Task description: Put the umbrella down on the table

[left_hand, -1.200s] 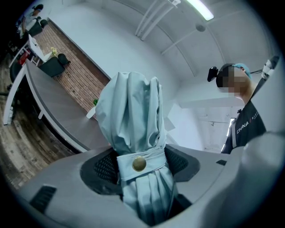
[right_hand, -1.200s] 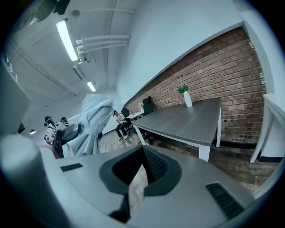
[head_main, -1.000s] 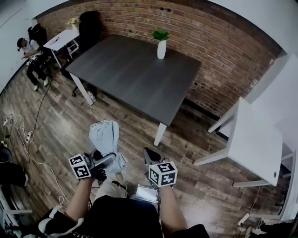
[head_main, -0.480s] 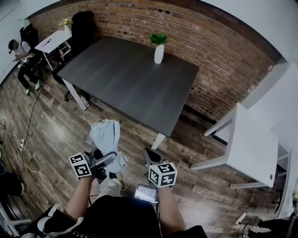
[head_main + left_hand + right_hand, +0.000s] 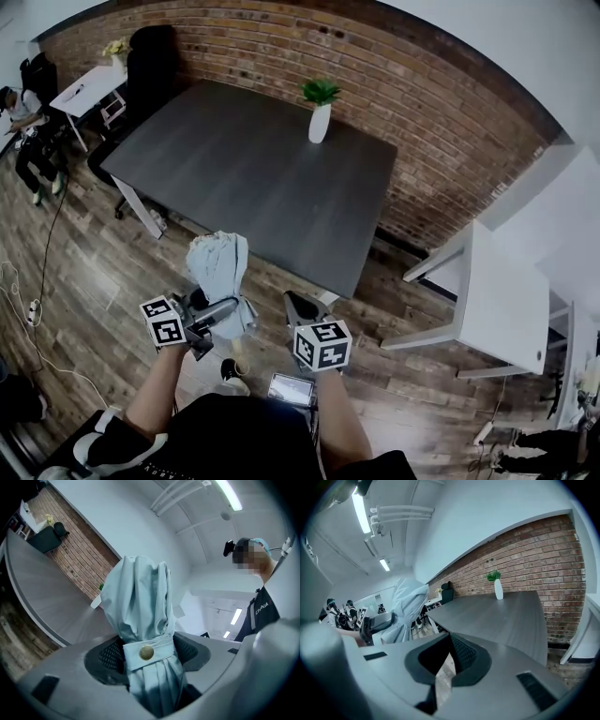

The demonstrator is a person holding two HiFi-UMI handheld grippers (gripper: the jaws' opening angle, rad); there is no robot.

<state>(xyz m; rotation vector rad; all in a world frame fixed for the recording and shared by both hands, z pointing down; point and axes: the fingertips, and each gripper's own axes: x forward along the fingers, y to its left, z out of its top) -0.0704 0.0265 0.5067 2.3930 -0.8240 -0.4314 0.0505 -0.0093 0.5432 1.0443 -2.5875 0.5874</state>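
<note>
A folded light-blue umbrella (image 5: 217, 267) stands upright in my left gripper (image 5: 217, 314), just short of the near edge of the dark grey table (image 5: 253, 178). In the left gripper view the pads press on the umbrella (image 5: 138, 597) from both sides of its buttoned strap, so the left gripper (image 5: 147, 653) is shut on it. My right gripper (image 5: 302, 307) is beside it to the right, also short of the table edge. Its jaws meet at the tips with nothing between them in the right gripper view (image 5: 450, 639), where the umbrella (image 5: 408, 602) shows at left.
A white vase with a green plant (image 5: 320, 122) stands at the table's far side by the brick wall. A white table (image 5: 506, 291) is at right. At far left are a white desk (image 5: 80, 89), a black chair (image 5: 150, 56) and a seated person (image 5: 19, 112). Cables (image 5: 28, 309) lie on the floor.
Both grippers have come forward towards the dark table, the umbrella still held in the left one. The table's near edge is now much closer to the umbrella's top.
</note>
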